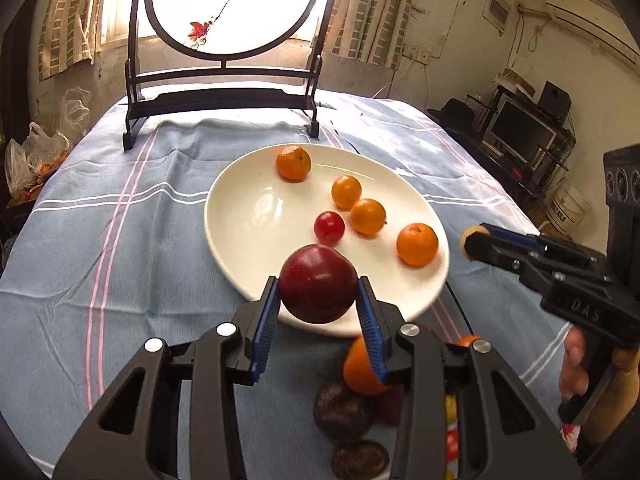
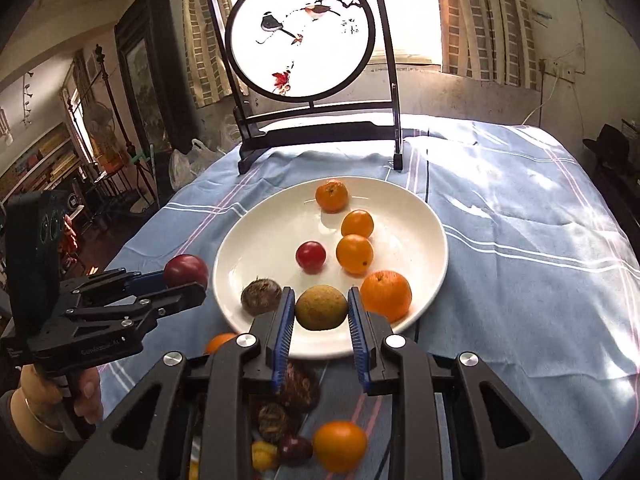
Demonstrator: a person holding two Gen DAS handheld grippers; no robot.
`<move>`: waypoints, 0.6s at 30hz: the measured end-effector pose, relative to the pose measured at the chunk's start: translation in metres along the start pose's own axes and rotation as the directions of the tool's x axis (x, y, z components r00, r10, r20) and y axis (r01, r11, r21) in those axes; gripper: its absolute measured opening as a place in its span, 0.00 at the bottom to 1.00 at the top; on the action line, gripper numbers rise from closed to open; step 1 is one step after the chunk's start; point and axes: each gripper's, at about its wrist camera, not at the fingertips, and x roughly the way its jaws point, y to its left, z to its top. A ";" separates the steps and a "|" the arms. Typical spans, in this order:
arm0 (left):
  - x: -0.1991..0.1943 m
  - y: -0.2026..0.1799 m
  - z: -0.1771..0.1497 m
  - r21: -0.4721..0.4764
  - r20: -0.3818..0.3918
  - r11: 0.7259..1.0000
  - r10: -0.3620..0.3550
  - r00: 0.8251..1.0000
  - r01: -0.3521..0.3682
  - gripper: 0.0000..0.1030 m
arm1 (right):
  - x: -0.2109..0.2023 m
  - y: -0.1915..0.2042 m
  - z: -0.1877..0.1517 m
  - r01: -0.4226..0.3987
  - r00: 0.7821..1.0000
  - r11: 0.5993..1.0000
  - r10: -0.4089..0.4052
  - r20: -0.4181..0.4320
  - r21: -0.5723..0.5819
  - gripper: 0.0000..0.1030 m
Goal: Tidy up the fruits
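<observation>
- Looking along both hand-held tools, we see a table under a blue striped cloth [image 2: 520, 240], with a white plate [image 2: 260, 248] near its middle.
- We hold the left gripper [image 1: 318, 300] closed on a dark red plum [image 1: 318, 289], pinched between the two blue pads. In the right wrist view this plum [image 2: 186, 271] hangs just outside the plate's left rim.
- We hold the right gripper [image 2: 321, 312] clamped on a brownish-green round fruit [image 2: 321, 307], above the plate's near rim. In the left wrist view this gripper [image 1: 474, 240] shows just beyond the plate's right rim, with only a pale sliver of fruit at its tip.
- On the plate we count four orange fruits: one at the far rim [image 2: 331, 197], two touching each other right of the middle [image 2: 357, 224] [image 2: 354, 254], and a larger one by the near right rim [image 2: 386, 296].
- A small red fruit [image 2: 310, 256] lies near the plate's middle, apart from the oranges.
- A dark wrinkled fruit [image 2: 261, 296] sits by the plate's near left rim.
- More fruit lies on the cloth at the table's near edge, under the grippers: an orange [image 2: 339, 446], dark wrinkled ones [image 2: 276, 420] and a small dark red one [image 2: 295, 449].
- A round painted screen in a black stand [image 2: 300, 32] is upright at the table's far edge.
</observation>
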 end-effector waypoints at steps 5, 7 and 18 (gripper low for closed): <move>0.038 0.016 0.022 -0.077 -0.074 0.997 0.014 0.997 -0.019 0.48 | 0.032 -0.005 0.011 0.031 0.999 0.999 -0.031 -0.014 0.041 0.33; 0.028 0.019 0.020 -0.098 -0.050 0.995 0.001 0.999 -0.006 0.55 | 0.026 -0.005 0.006 0.027 1.000 0.999 -0.027 -0.006 0.039 0.33; -0.068 -0.035 -0.083 0.178 0.001 0.984 0.005 1.000 -0.005 0.62 | -0.041 -0.020 -0.086 0.020 1.000 0.999 -0.019 -0.013 0.040 0.34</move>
